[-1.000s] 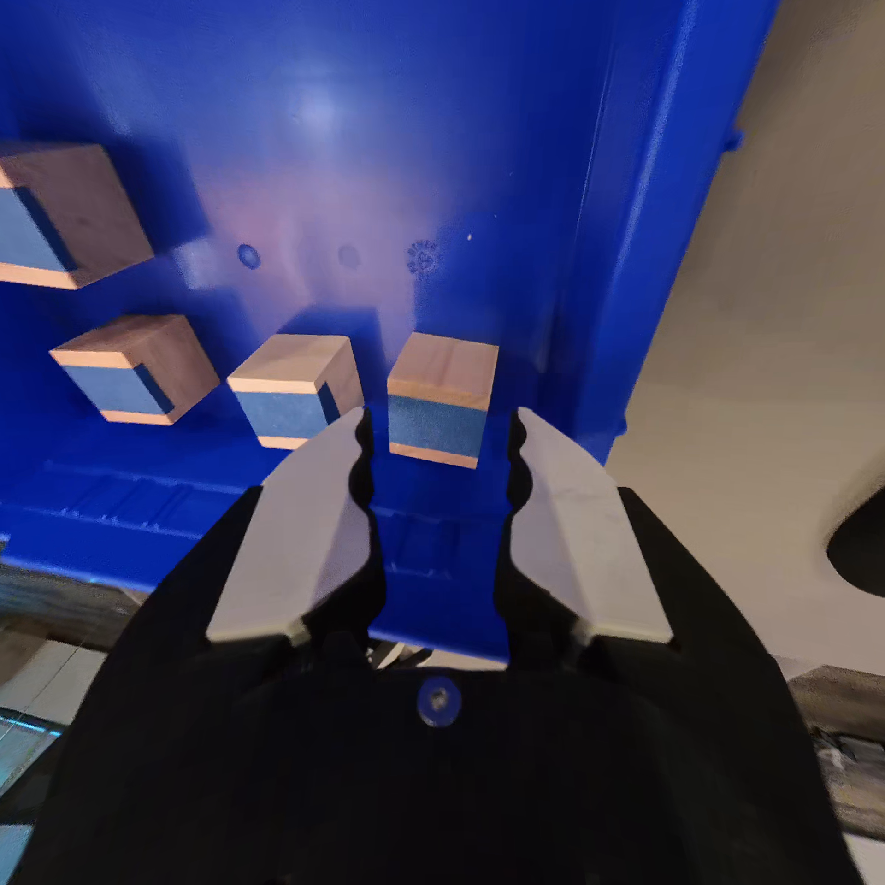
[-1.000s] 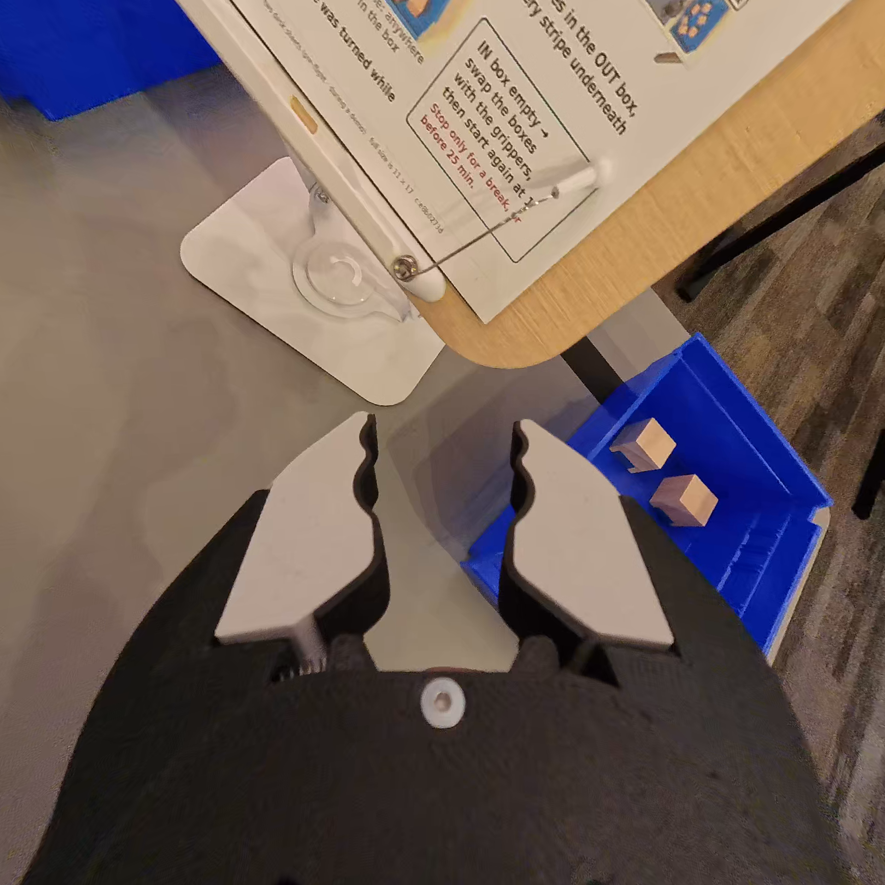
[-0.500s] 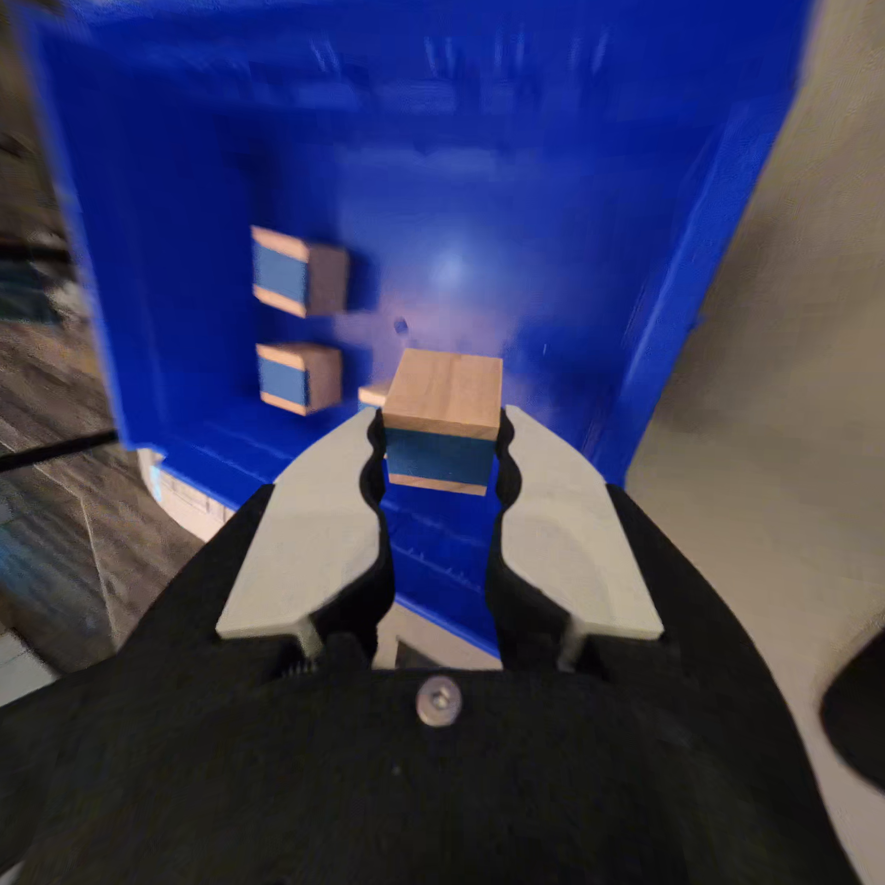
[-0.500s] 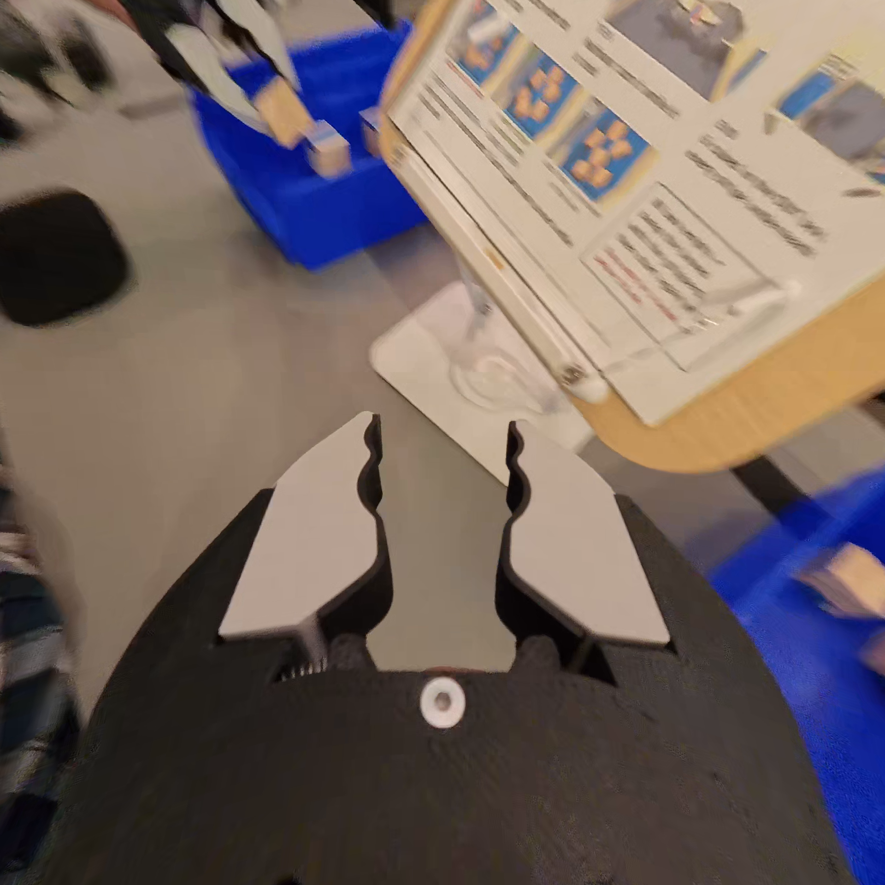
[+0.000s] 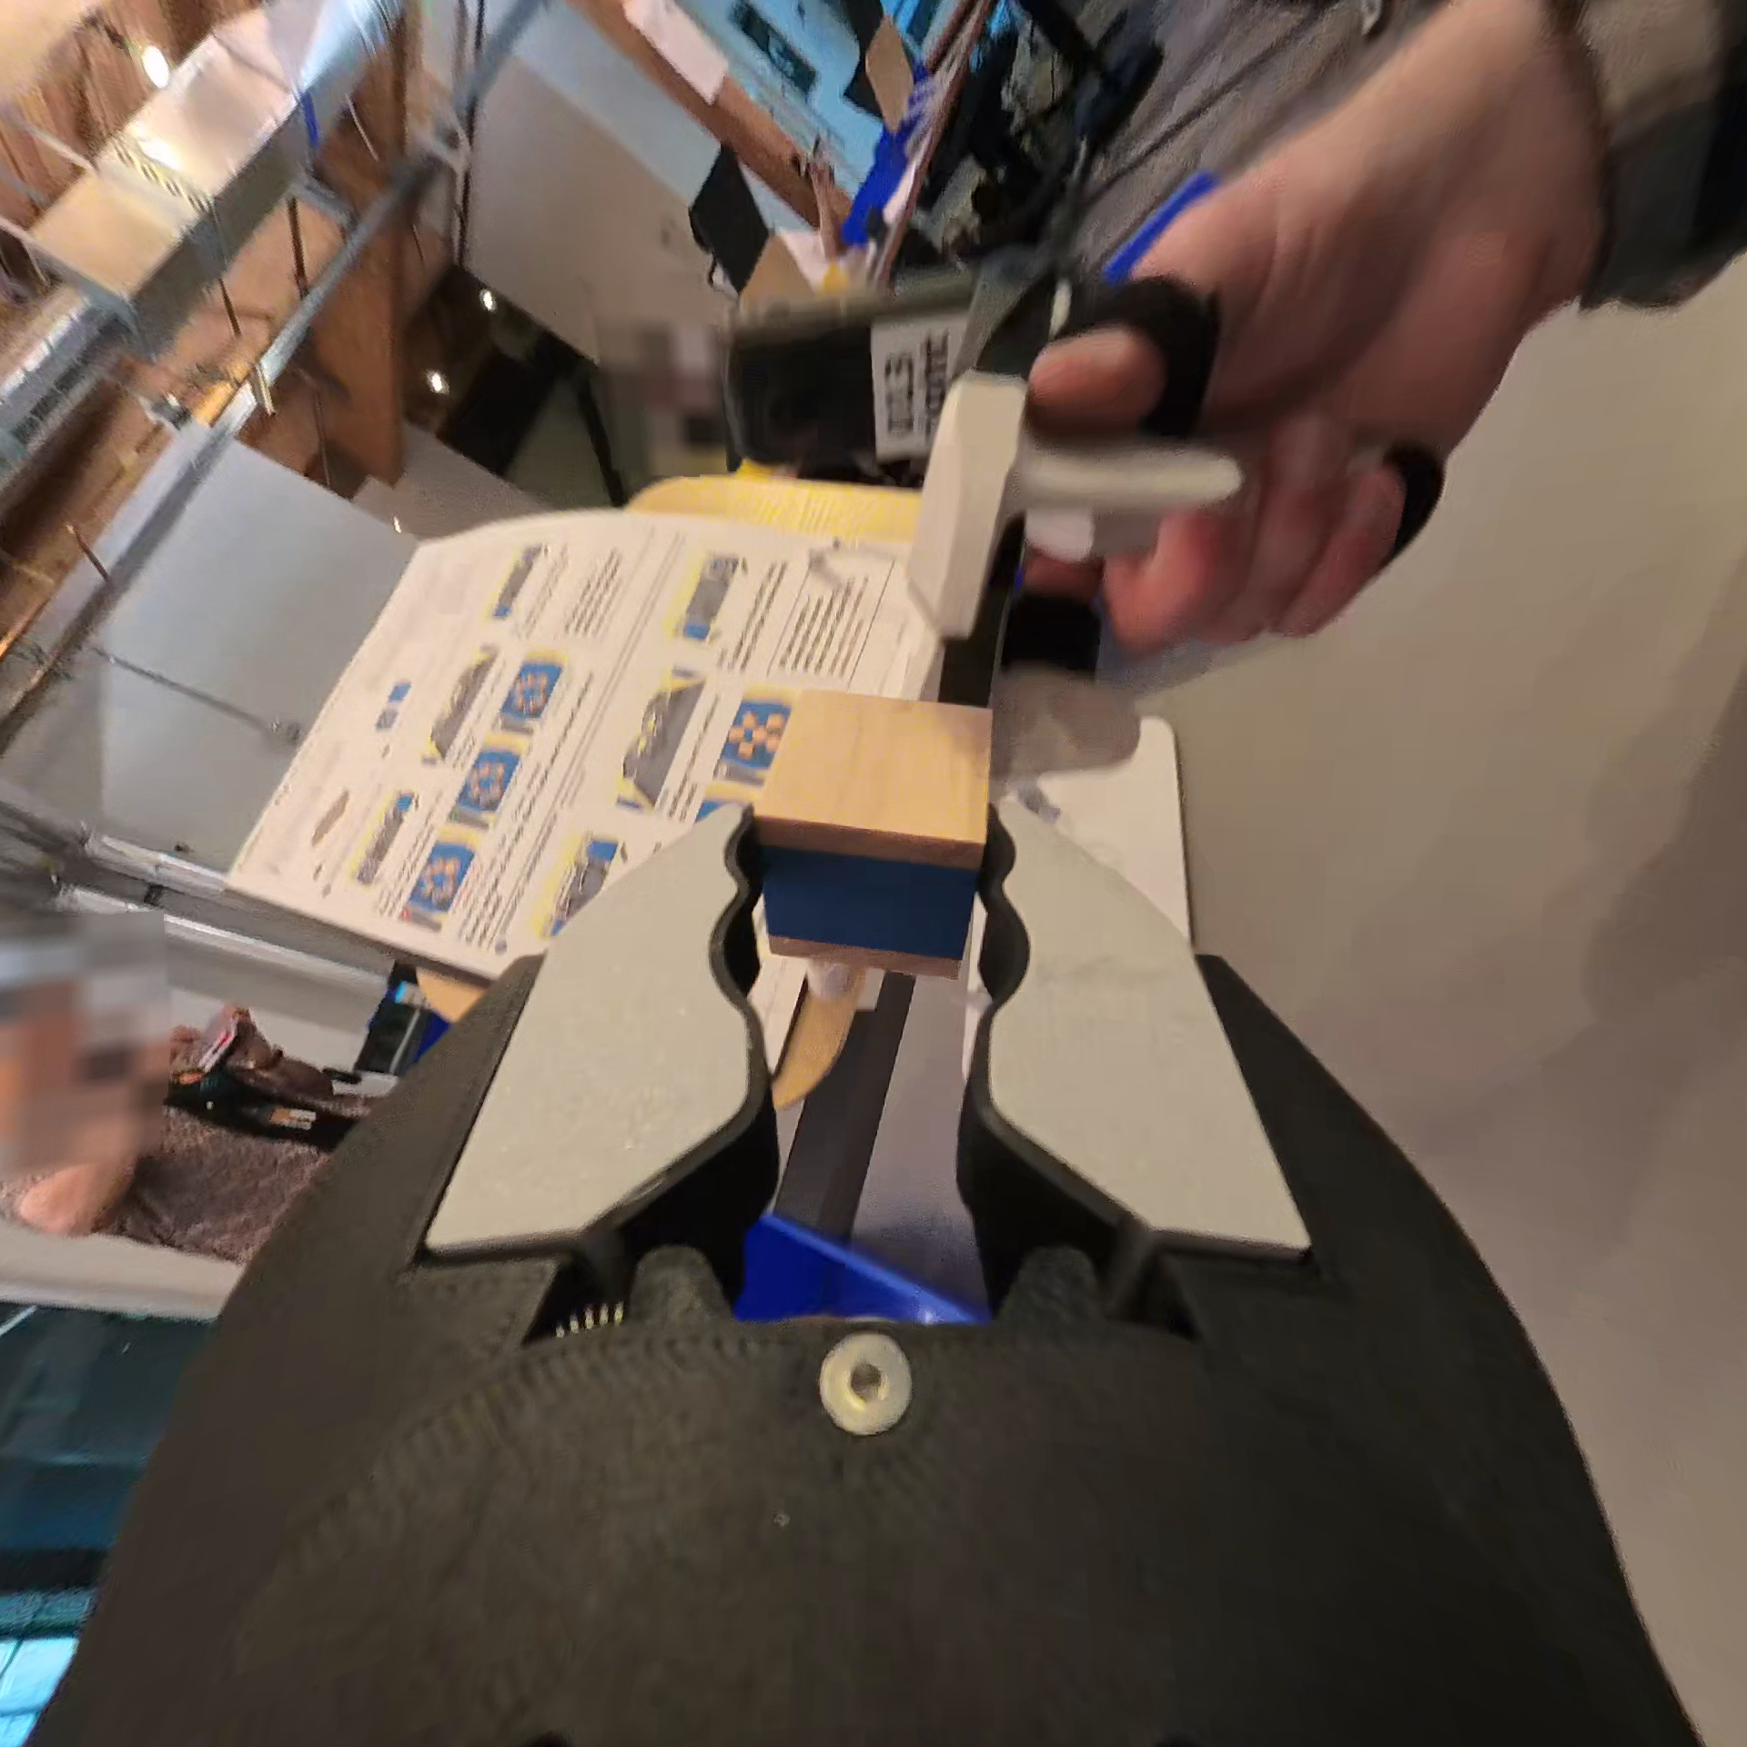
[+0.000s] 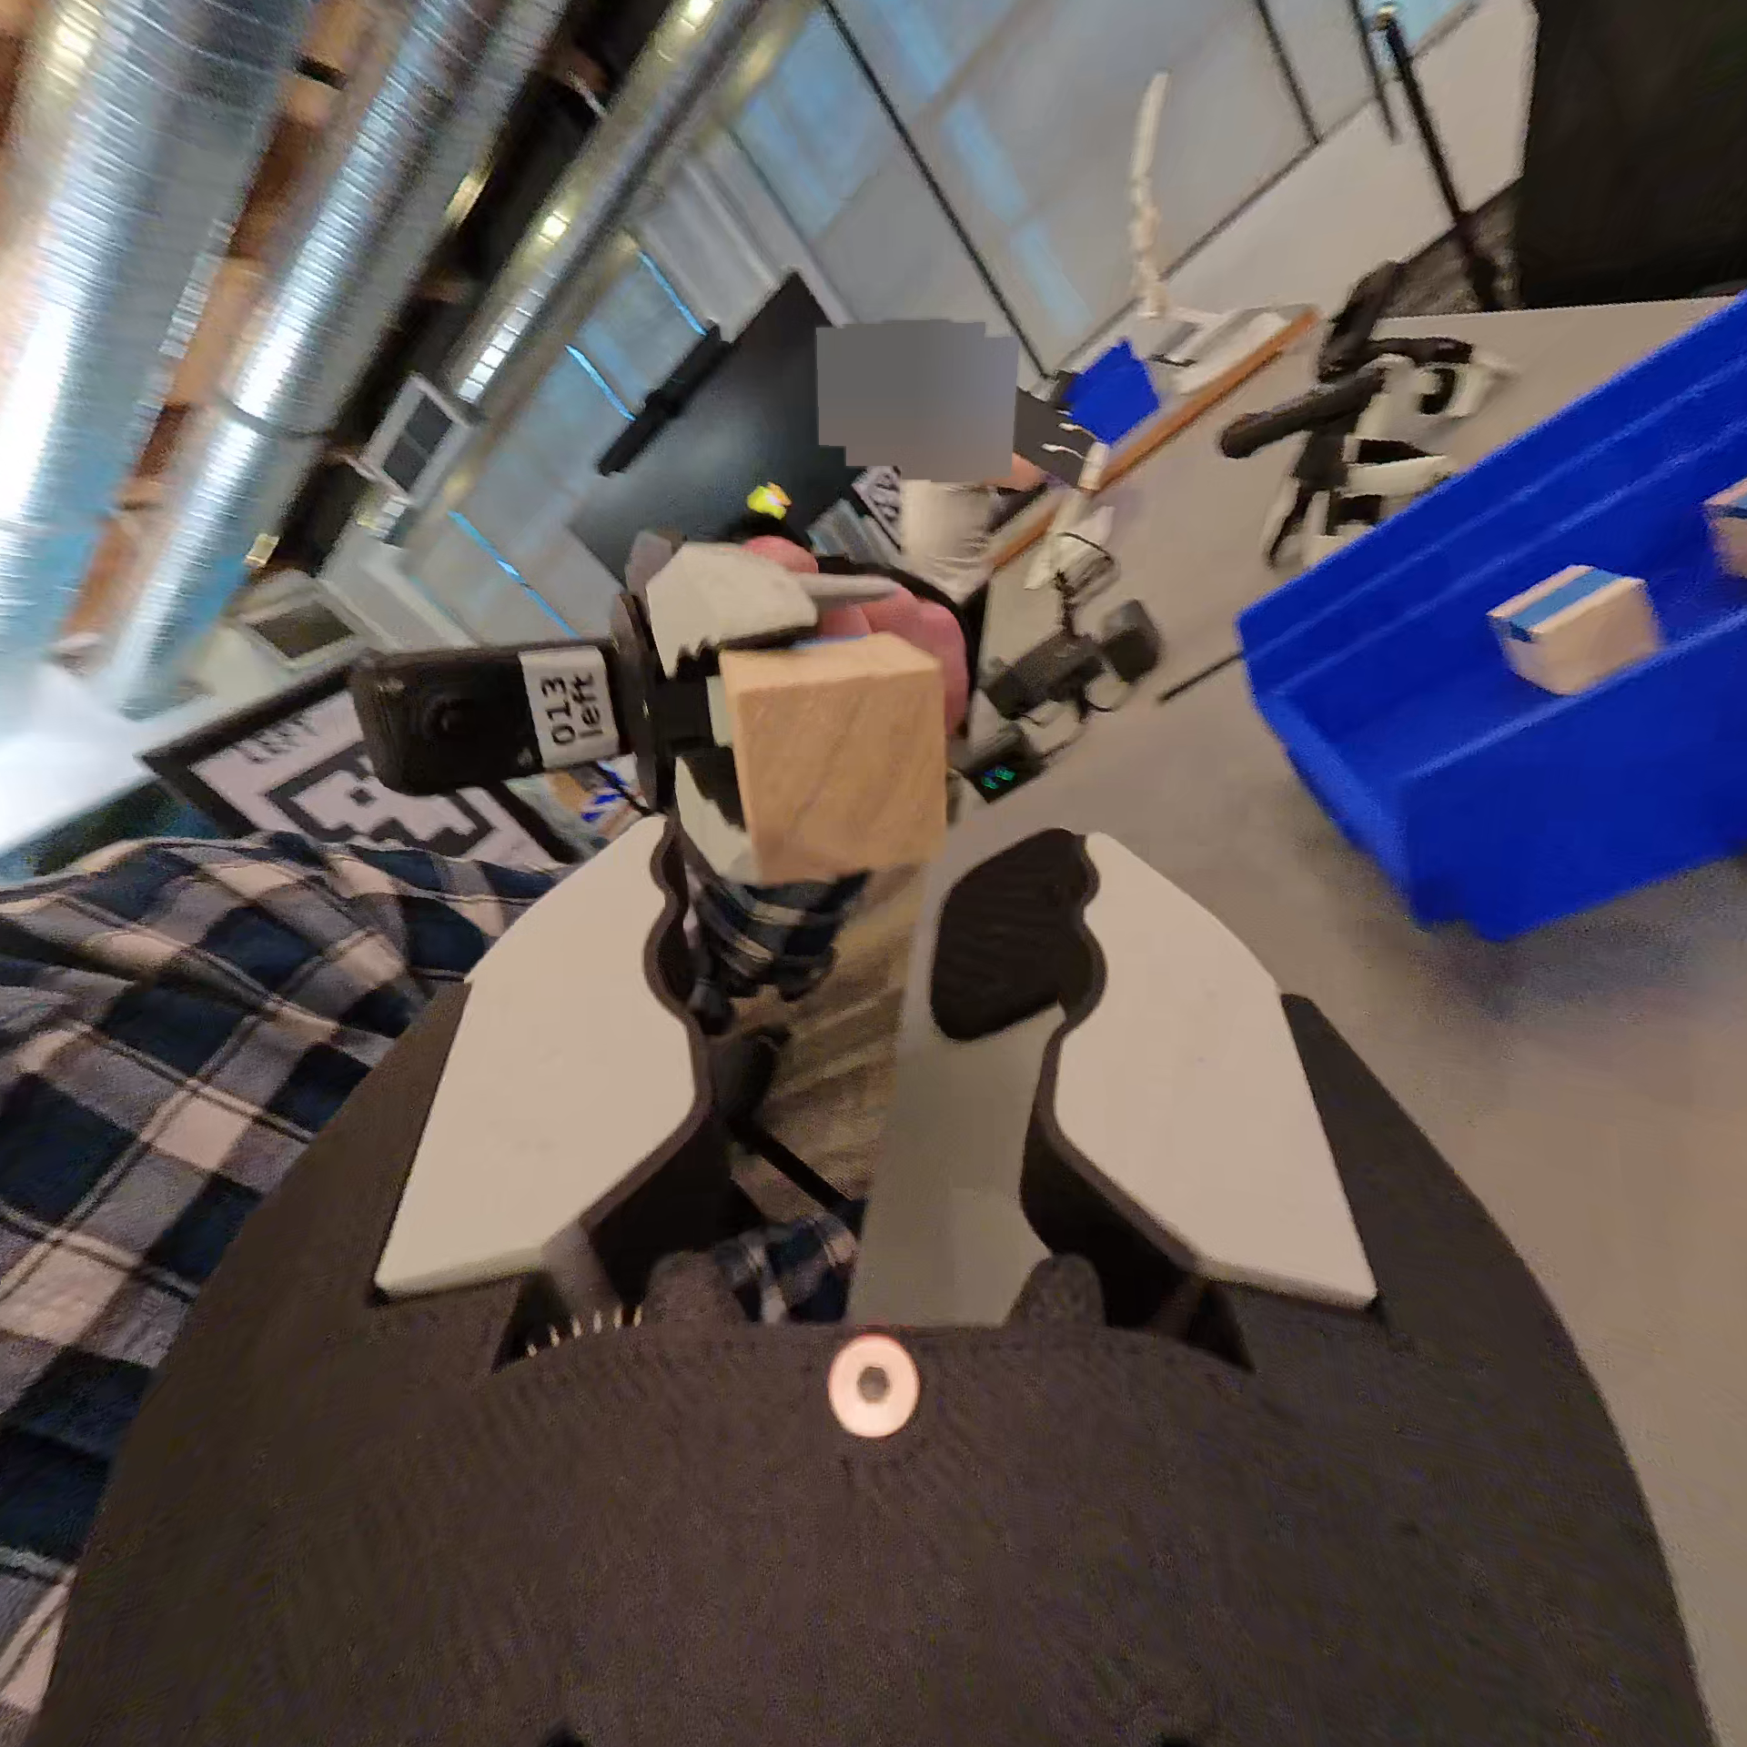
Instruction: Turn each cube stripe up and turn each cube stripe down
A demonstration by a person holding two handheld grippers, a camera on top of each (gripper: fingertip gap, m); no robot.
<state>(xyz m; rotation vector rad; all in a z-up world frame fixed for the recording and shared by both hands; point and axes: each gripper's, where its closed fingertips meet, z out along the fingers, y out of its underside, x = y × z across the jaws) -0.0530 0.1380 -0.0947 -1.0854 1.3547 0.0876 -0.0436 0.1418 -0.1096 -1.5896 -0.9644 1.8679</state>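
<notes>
My left gripper (image 5: pixel 868 851) is shut on a wooden cube (image 5: pixel 870 832), with both pads pressed on its sides. The cube's blue stripe faces the camera and a plain wood face is on top. It is held in the air, clear of the table. In the right wrist view the same cube (image 6: pixel 837 756) shows a plain wood face just beyond my right gripper (image 6: pixel 874 841), which is wide open, empty and not touching it. The left gripper's fingers (image 6: pixel 718 605) clamp the cube there. The right gripper (image 5: pixel 983 501), held by a hand, also shows in the left wrist view.
A blue bin (image 6: pixel 1513 756) stands on the grey table at the right with a striped cube (image 6: pixel 1574 624) inside. An instruction sheet (image 5: pixel 567 718) leans on a stand behind the cube. A blue bin's corner (image 5: pixel 832 1276) lies below the left gripper. A plaid sleeve (image 6: pixel 189 993) is at the left.
My left gripper closed on the rightmost cube in the bin, lifted it out and swung it toward the right gripper. The right gripper turned to face it and opened wider.
</notes>
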